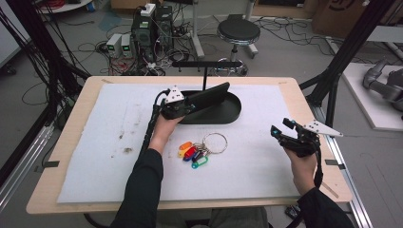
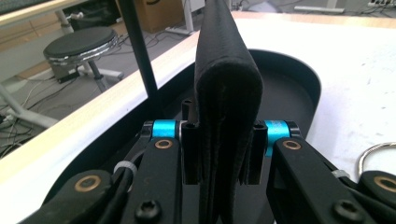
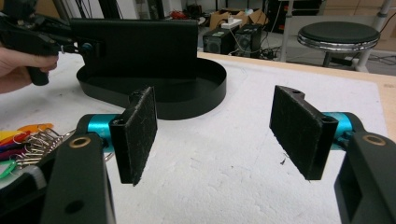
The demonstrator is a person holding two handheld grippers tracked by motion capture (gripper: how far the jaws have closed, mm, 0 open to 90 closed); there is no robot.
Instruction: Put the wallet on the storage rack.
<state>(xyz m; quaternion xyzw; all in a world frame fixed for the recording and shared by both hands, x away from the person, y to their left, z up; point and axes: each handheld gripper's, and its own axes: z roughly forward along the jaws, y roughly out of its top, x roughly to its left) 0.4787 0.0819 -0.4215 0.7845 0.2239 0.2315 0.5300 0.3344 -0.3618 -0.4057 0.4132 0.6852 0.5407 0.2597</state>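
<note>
1. High view: fixed above the person's side, facing forward and down. It takes in the whole table (image 1: 76,142) with the black tray (image 1: 230,111) near mid-frame and the floor and stool (image 1: 238,32) beyond it.
2. Left gripper view: very close to the tray (image 2: 303,79), looking low across its far rim towards the stool (image 2: 81,44).
3. Right gripper view: low over the table, farther from the tray (image 3: 205,88), looking across it to the stool (image 3: 338,35).
4. Shared: all three views cover the tray and stool; the high and right gripper views also share the keys (image 1: 195,153) (image 3: 28,140) beside the tray.
</note>
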